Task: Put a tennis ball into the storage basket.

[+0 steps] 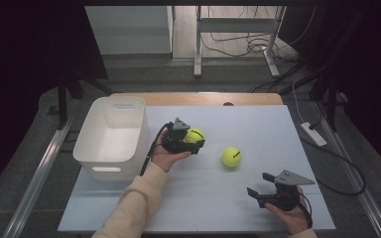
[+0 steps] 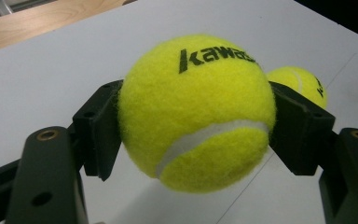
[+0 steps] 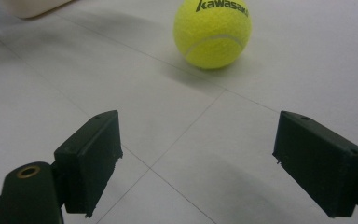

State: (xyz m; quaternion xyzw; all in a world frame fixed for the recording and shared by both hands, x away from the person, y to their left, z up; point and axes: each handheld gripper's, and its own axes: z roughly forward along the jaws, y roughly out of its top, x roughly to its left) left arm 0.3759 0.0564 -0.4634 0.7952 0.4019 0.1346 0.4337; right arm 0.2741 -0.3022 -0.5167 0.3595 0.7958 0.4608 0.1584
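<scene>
A person's left hand holds the left gripper (image 1: 194, 141) just left of the middle of the high view, its two black jaws clamped on a yellow-green tennis ball (image 1: 195, 135). In the left gripper view the held ball (image 2: 196, 112) sits at the centre of the frame, squeezed on both sides by the black pads (image 2: 99, 128), lifted clear of the table, with a white seam curving across its lower half and black lettering near its top. A cream sleeve (image 1: 129, 208) runs from that hand down to the bottom edge of the high view.

A second tennis ball (image 1: 231, 156) lies on the pale blue-white table (image 1: 258, 129), just right of the held one and apart from it. The left gripper view shows it (image 2: 300, 84) peeking out behind the right jaw; the right gripper view shows it (image 3: 212, 32) at the upper middle, resting on the table.

The right gripper (image 1: 258, 185) rests in the lower right of the high view, jaws spread wide with nothing between them, pointing up and left toward the loose ball. In the right gripper view the pads (image 3: 91, 156) stand far apart over bare table.

A white plastic bin (image 1: 110, 136) stands at the left of the high view, just beside the left hand.
</scene>
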